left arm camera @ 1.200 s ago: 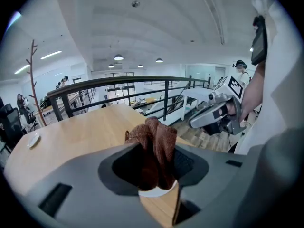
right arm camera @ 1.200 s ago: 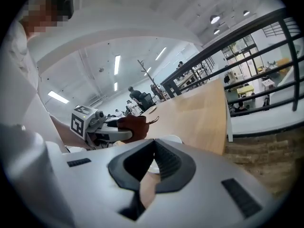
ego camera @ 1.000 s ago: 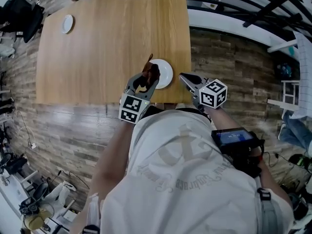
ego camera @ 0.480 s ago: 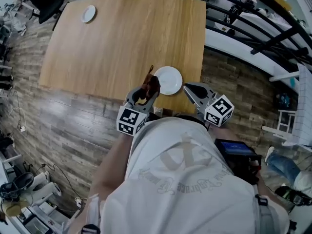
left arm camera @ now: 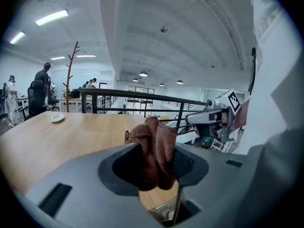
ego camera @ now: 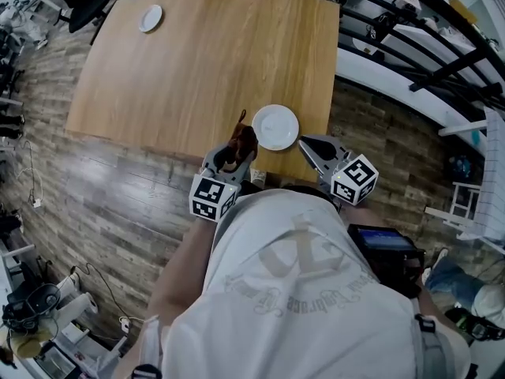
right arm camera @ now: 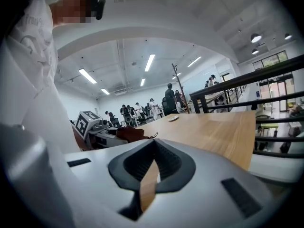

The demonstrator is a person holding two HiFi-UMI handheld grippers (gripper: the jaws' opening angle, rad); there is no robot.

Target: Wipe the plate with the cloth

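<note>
Left tongs [left arm camera: 153,151] pinch cloth [left arm camera: 159,133]; right tongs [right arm camera: 153,145] closed.

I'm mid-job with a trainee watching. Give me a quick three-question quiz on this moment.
1. True or false: the cloth lies flat on the near plate.
2. The right gripper is: A) shut on the cloth, B) shut and empty, C) gripping a plate.
3. How many plates are on the table?

Key: 1 false, the left gripper holds it off the table. 2 B. 3 two, counting the far plate.
</note>
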